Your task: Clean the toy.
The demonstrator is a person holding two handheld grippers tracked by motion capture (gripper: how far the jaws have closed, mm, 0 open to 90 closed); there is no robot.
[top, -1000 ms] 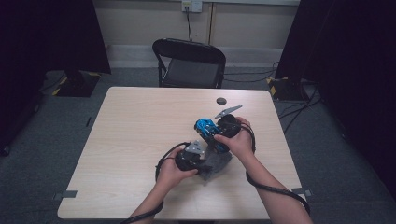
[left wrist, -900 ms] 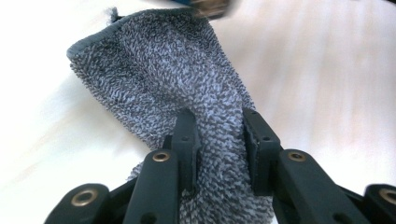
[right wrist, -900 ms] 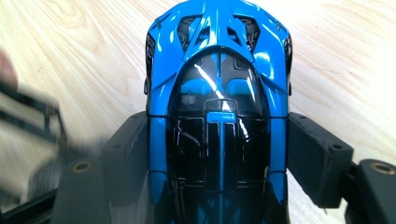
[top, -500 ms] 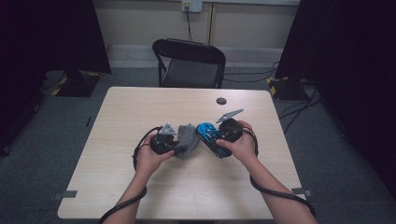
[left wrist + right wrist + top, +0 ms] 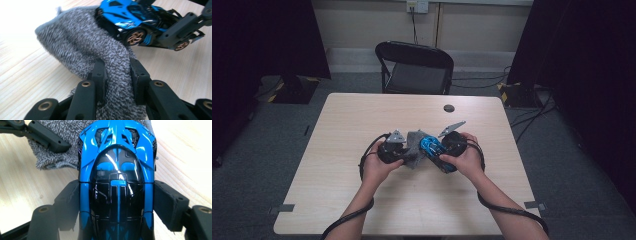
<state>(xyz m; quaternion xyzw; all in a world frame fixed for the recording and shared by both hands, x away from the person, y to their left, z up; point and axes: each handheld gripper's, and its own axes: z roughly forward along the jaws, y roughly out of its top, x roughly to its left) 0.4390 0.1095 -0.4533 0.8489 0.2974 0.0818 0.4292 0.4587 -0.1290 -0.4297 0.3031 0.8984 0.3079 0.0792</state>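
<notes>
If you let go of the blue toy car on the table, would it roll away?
Probably yes: the toy car has round wheels and the table looks smooth and flat. Its shiny shell looks hard, so it likely stays stiff in the right gripper, and perhaps a bit slippery. The grey cloth touching its nose might slow it.

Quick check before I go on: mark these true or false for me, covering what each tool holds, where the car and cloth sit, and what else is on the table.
1. The left tool is shut on the grey knitted cloth. True.
2. The right tool is open and holds nothing. False: it grips the blue toy car by its sides.
3. The car touches the cloth. True.
4. A small dark disc lies on the chair. False: it lies on the table.
</notes>
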